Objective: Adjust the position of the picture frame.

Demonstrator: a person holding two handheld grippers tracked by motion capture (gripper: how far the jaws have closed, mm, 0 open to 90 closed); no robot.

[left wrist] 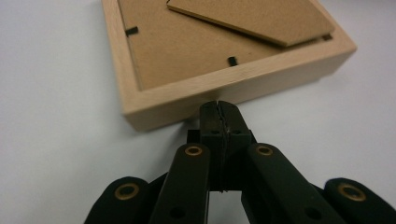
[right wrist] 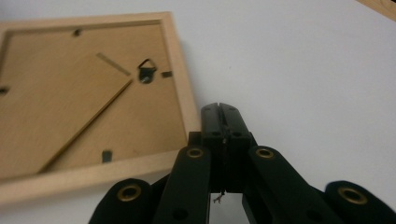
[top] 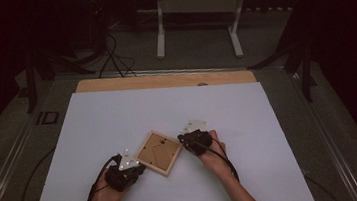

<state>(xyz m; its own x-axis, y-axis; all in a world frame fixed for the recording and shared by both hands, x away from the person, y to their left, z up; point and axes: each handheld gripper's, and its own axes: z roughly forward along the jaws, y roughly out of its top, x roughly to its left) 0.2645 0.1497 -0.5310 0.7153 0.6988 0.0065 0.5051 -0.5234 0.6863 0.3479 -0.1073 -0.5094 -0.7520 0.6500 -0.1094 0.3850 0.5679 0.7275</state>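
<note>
Flanking a face-down picture frame with both grippers closed

Lying back-side up on the white board (top: pixel 118 117), the wooden picture frame (top: pixel 159 153) sits slightly rotated, near the person's edge of the table and between the two hands. Brown backing panel (left wrist: pixel 187 51) faces up, with small black retaining tabs (left wrist: pixel 231 60) along its edges. A fold-out stand flap (right wrist: pixel 60 116) lies across the backing, and a metal hanger loop (right wrist: pixel 148 72) is near one side of it.

Left gripper (top: pixel 138 170): held in the left hand (top: pixel 106 191), low at the frame's near-left side. Jaws fully together, nothing between them. In the left gripper view the closed tips (left wrist: pixel 220 112) sit right at the frame's outer wooden rail, touching it or just short of it; cannot tell which.

Right gripper (top: pixel 183 139): held in the right hand (top: pixel 213 154), at the frame's right corner. Jaws also pressed together, empty. In the right gripper view the closed tips (right wrist: pixel 219 114) are just beside the frame's outer edge, over the white board; contact with the wood not clear.

Neither gripper holds the frame. Frame rests flat on the board. Cables trail back from both grippers along the forearms. Wooden table edge (top: pixel 164 80) shows beyond the board; a white stand (top: pixel 195 18) is on the floor farther back.
</note>
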